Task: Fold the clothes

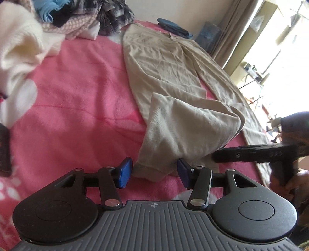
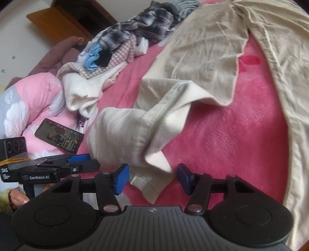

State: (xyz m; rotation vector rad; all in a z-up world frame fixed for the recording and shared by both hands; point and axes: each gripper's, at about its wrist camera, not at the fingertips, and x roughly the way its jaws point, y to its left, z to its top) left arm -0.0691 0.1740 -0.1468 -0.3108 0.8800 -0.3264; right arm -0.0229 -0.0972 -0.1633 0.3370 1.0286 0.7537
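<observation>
Hovering both grippers, left gripper & right gripper, over beige trousers' cuff w/ jaws half-wide, gripping nothing, I see.

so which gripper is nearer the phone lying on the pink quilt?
Left. The left gripper sits just below the phone, apart from it. The right gripper is further right, straddling the beige trouser cuff.

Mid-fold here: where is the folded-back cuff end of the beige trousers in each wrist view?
Left wrist: cuff end at bottom centre, between the open left gripper fingers.
Right wrist: cuff end at bottom centre, between the open right gripper fingers.
Shared landmark: the pile of clothes on the pink blanket.
</observation>
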